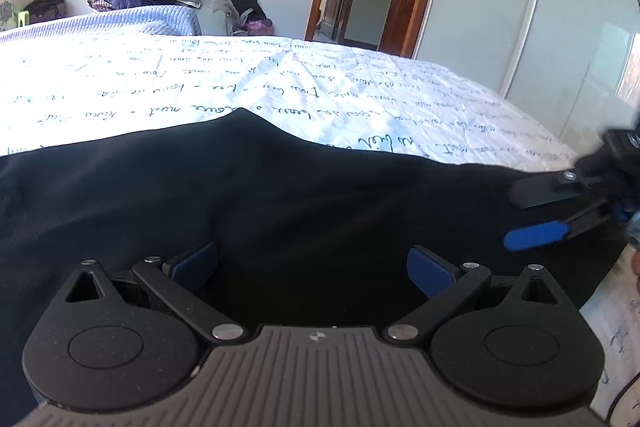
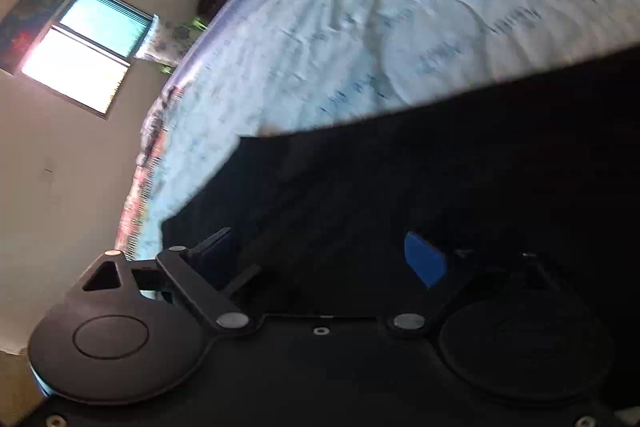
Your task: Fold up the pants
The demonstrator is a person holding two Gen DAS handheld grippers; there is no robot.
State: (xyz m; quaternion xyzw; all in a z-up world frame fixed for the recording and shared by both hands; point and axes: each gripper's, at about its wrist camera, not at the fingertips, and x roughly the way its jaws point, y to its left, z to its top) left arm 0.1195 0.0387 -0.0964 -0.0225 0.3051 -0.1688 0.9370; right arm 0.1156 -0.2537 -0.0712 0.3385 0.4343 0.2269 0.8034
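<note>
Black fabric pants (image 1: 280, 195) are being spread on the script-printed white bedsheet (image 1: 200, 83), directly under both claws. Left gripper (image 1: 312, 263) is being held wide open, empty; right gripper (image 1: 520, 215), nearer the right-hand edge, is being held parted, nothing clamped.

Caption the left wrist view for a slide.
Left gripper open over black pants on a script-print bedsheet; right gripper open alongside.

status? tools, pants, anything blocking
Left tool open over black pants. Right tool open at pants' right side. Bedsheet beyond; nothing blocking.
</note>
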